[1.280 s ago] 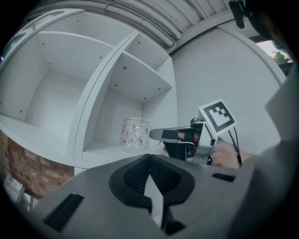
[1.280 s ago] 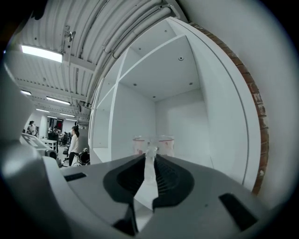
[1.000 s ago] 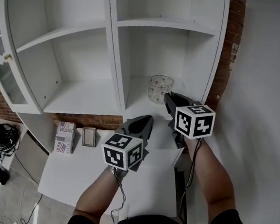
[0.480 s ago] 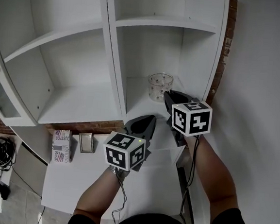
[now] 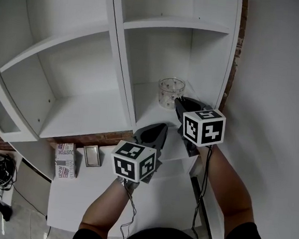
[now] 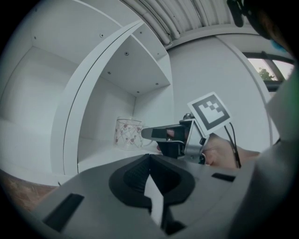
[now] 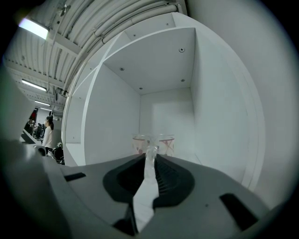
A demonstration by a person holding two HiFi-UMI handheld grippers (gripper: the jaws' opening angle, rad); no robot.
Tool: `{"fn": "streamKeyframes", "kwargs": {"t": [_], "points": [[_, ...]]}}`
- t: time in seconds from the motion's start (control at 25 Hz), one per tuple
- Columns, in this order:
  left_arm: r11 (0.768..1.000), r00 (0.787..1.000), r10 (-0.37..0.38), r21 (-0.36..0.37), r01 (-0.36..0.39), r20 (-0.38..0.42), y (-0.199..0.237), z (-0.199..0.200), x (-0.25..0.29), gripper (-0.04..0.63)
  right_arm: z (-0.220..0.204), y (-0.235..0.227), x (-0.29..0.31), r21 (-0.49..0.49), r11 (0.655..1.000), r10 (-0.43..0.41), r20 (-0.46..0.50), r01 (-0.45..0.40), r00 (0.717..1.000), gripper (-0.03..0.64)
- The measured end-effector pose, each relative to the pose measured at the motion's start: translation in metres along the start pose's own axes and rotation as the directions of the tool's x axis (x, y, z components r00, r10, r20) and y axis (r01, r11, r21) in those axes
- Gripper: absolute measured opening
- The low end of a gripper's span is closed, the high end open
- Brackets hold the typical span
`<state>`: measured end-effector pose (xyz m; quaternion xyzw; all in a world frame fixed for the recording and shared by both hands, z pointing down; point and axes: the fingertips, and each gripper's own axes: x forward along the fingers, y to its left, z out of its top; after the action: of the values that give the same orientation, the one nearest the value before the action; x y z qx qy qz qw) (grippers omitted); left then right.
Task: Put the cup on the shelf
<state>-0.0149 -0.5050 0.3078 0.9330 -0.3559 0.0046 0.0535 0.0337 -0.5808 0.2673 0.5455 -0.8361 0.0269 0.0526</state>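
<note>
Head view: a white shelf unit (image 5: 118,61) fills the upper part. The cup (image 5: 171,92), clear glass with a small pattern, stands upright on the shelf (image 5: 145,111) of the lower right compartment, toward the back. The right gripper (image 5: 178,100) reaches into this compartment, and its tips are at the near side of the cup. The left gripper (image 5: 159,127) is lower, at the front edge of the same shelf and apart from the cup. Below is a white bench (image 5: 96,190) with a small box (image 5: 65,159) at its far left.

Left gripper view: the jaws of the left gripper (image 6: 149,158) are together at the tips, with nothing between them. Beyond them the cup (image 6: 128,133) stands on the shelf, and the right gripper (image 6: 147,134) comes from the right with its tip at the side of the cup.

Right gripper view: the jaws of the right gripper (image 7: 150,156) leave only a narrow slit and have just been opening a little. The glass handle (image 7: 152,149) of the cup (image 7: 167,144) sits between the tips, and the pads seem to be closed on it. The cup rests on the shelf, close to the back wall.
</note>
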Motion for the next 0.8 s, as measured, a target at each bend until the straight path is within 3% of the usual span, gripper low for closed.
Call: {"fn": "streamKeyframes", "kwargs": {"t": [0.8], "points": [[1.0,1.0,0.015,0.004,-0.015,-0.012,-0.0012,-0.0036,0.0017,0.005,-0.0013,-0.002,-0.003,-0.009,1.0,0.016,0.022,-0.016,1.0,0.084]]}}
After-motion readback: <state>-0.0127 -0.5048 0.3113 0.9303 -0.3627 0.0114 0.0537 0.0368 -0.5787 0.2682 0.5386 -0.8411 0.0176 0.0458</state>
